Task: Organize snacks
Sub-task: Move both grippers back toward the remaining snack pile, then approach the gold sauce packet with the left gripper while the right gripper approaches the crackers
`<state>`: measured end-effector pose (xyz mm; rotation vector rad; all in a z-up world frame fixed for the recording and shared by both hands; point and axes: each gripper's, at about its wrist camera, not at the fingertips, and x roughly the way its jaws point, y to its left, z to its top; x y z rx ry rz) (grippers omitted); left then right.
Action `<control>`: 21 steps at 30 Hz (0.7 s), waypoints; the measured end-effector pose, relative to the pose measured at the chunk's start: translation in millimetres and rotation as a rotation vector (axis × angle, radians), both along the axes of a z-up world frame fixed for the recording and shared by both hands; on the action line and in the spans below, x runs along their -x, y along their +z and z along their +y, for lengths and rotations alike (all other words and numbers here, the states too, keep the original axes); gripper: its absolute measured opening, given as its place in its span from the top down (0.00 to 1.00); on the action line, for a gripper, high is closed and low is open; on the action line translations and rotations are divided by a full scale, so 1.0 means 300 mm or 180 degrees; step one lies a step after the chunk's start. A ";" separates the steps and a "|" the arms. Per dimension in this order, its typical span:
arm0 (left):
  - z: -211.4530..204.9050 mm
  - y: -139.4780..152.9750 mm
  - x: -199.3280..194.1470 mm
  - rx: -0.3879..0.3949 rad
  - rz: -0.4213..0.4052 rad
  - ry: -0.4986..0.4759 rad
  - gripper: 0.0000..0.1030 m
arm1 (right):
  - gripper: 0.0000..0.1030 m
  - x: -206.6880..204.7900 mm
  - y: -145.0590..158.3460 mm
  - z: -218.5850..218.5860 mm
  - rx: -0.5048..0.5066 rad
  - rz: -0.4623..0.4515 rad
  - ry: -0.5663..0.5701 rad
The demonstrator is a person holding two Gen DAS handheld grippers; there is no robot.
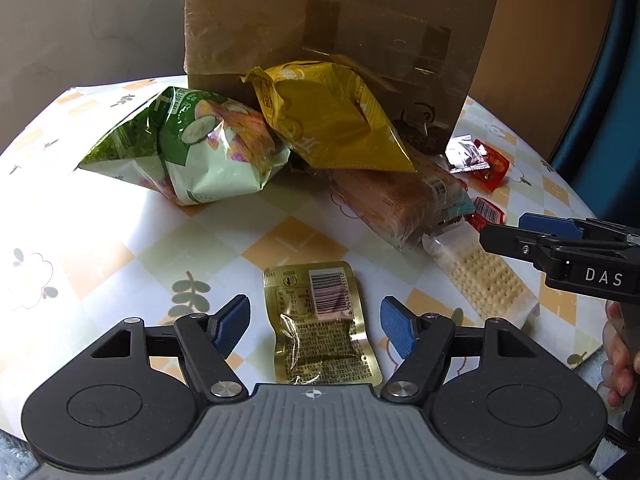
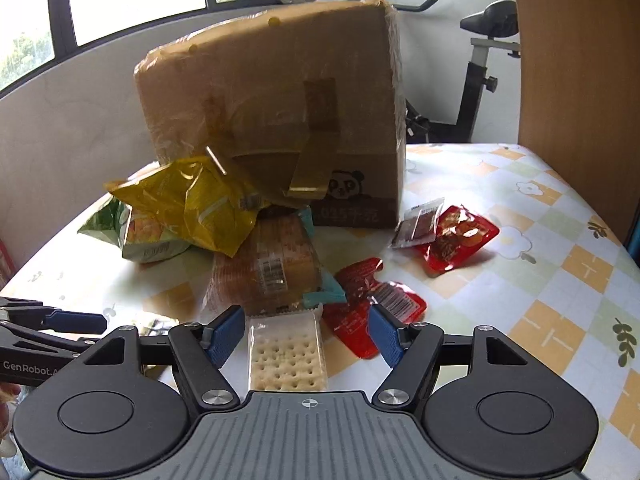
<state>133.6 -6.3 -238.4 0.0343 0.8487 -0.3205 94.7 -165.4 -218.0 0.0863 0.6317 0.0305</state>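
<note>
- The left gripper (image 1: pixel 316 320) hangs with its jaws apart and gripping nothing, either side of the gold sachet (image 1: pixel 320 324) lying flat on the table (image 1: pixel 100 220), seemingly lined up for a pinch.
- The right gripper (image 2: pixel 306 334) likewise brackets the cracker pack (image 2: pixel 286 354), jaws open, nothing clasped.
- Beyond, chip bags (image 1: pixel 192 148) lean against the cardboard box (image 1: pixel 332 40), probably their destination.

Biscuit sleeve (image 1: pixel 394 200) partly hidden under yellow bag (image 1: pixel 332 120), cardboard box (image 1: pixel 340 20) top cut off.
</note>
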 end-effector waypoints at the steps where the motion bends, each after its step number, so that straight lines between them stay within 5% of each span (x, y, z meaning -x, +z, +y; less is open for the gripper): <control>1: -0.001 -0.005 -0.001 -0.0010 0.0012 -0.0009 0.28 | 0.37 -0.003 -0.005 0.002 0.0004 0.0024 0.0007; 12: -0.009 -0.026 -0.002 -0.0095 0.0109 -0.0048 0.28 | 0.37 -0.010 -0.018 0.005 -0.0001 0.0087 0.0030; 21: -0.057 -0.036 0.006 -0.0411 0.0075 -0.0171 0.30 | 0.37 -0.009 -0.019 0.005 0.0004 0.0097 0.0030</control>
